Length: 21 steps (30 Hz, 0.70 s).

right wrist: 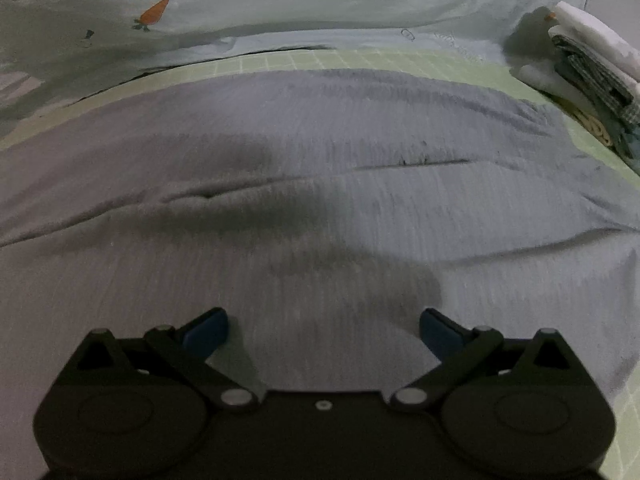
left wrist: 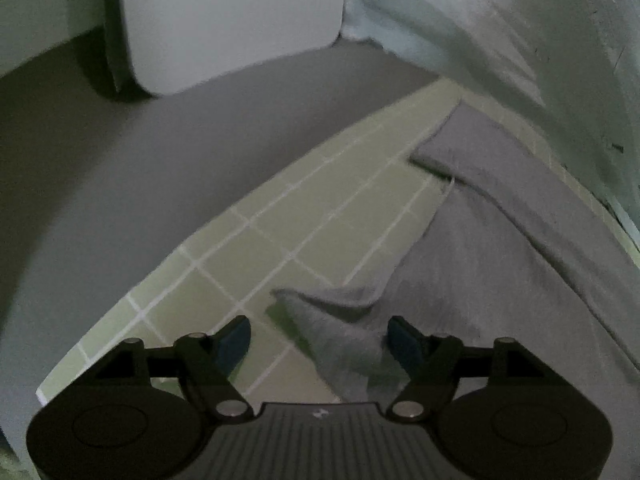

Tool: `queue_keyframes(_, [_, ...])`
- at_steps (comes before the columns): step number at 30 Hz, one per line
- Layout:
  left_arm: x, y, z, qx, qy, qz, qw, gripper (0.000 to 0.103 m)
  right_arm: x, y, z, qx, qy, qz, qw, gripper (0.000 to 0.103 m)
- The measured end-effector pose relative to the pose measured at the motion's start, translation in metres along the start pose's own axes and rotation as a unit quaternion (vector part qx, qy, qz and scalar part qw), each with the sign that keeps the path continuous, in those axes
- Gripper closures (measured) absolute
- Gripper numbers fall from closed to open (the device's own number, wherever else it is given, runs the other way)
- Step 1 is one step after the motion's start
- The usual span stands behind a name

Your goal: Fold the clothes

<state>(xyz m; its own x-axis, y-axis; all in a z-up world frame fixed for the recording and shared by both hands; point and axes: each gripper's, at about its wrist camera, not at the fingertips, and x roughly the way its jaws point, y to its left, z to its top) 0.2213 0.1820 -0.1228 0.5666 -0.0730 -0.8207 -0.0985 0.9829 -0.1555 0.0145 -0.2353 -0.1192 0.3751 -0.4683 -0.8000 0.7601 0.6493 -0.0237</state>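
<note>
Both wrist views look steeply down, close over the same grey garment (left wrist: 500,280) on a checked sheet (left wrist: 248,248).

A garment (left wrist: 520,280) is spread flat on a gridded mat (left wrist: 280,232), which is laid over a bed. In the left wrist view, the garment is seen on the right part of the mat, while the mat's left part is left bare. A folded corner of the garment (left wrist: 340,332) is found between the parted fingers of the left gripper (left wrist: 319,338), with neither pad pressed on it. A floor (left wrist: 120,168) is seen beyond the mat's left edge, and a bedsheet (left wrist: 520,40) behind the garment. In the right wrist view, the right gripper (right wrist: 323,330) is held above the garment's middle. A stack of folded clothes (right wrist: 592,76) is placed at the far right, beside the garment.
</note>
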Motion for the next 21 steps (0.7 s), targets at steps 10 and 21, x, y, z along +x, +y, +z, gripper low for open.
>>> queue_keyframes(10, [-0.062, 0.03, 0.019, -0.054, -0.089, 0.034, 0.994, 0.1, -0.036, -0.033, -0.039, 0.022, 0.013, -0.011, 1.0, 0.0])
queue_keyframes(21, [-0.07, 0.067, -0.017, -0.118, -0.028, 0.067, 0.9904, 0.033, -0.045, -0.073, -0.048, 0.087, 0.011, -0.006, 0.996, 0.0])
